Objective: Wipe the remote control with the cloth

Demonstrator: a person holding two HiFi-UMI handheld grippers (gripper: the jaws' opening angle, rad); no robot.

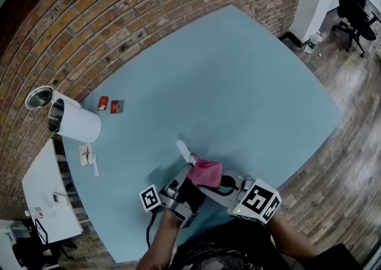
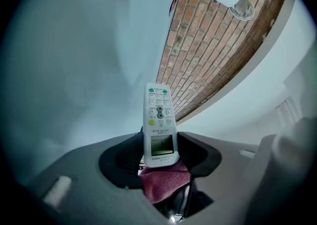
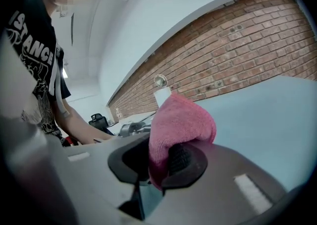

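Note:
My left gripper [image 1: 180, 183] is shut on the lower end of a white remote control [image 1: 185, 151], which sticks out over the blue table [image 1: 238, 96]. In the left gripper view the remote [image 2: 160, 120] stands between the jaws of the left gripper [image 2: 159, 153], buttons and screen facing the camera. A pink cloth [image 2: 164, 183] touches the remote's bottom end. My right gripper [image 1: 225, 183] is shut on the pink cloth [image 1: 205, 172], and the cloth rests against the remote's near end. In the right gripper view the bunched cloth [image 3: 181, 122] bulges out of the right gripper [image 3: 166, 162].
A white cylinder [image 1: 74, 121] and a second one [image 1: 40, 97] stand at the table's left by the brick wall. Two small red packets [image 1: 110, 105] and paper slips [image 1: 87, 154] lie near them. An office chair [image 1: 354, 1] and a bottle [image 1: 314, 41] are at the far right.

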